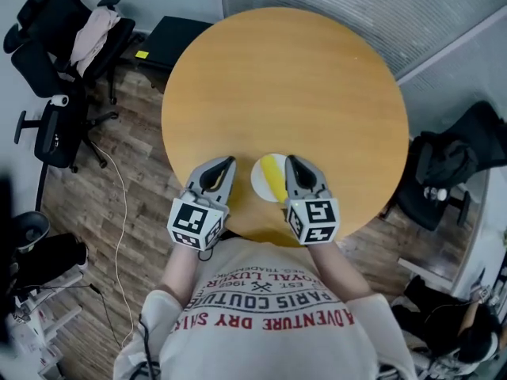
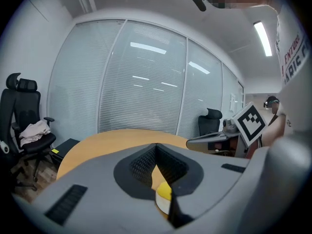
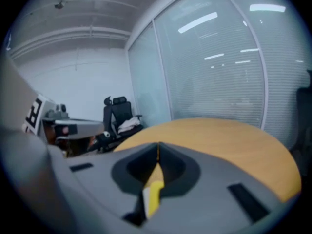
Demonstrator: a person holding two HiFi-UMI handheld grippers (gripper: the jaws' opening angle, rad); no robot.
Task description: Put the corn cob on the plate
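A yellow corn cob [image 1: 275,176] lies on a small white plate [image 1: 260,182] near the front edge of the round wooden table [image 1: 293,77]. My left gripper [image 1: 230,159] hovers just left of the plate with its jaws shut on nothing. My right gripper [image 1: 290,158] hovers over the plate's right side, also shut and empty. In the left gripper view the jaws meet at the tip [image 2: 156,144], and the corn cob [image 2: 165,191] and plate [image 2: 163,206] show through the gap below. In the right gripper view the shut tips [image 3: 158,144] stand above the corn cob [image 3: 154,196].
A black office chair [image 1: 63,30] with a cloth draped on it stands at the far left, beside a black cabinet [image 1: 174,38]. Another dark chair [image 1: 451,165] stands right of the table. Blinds behind glass walls close off the far side.
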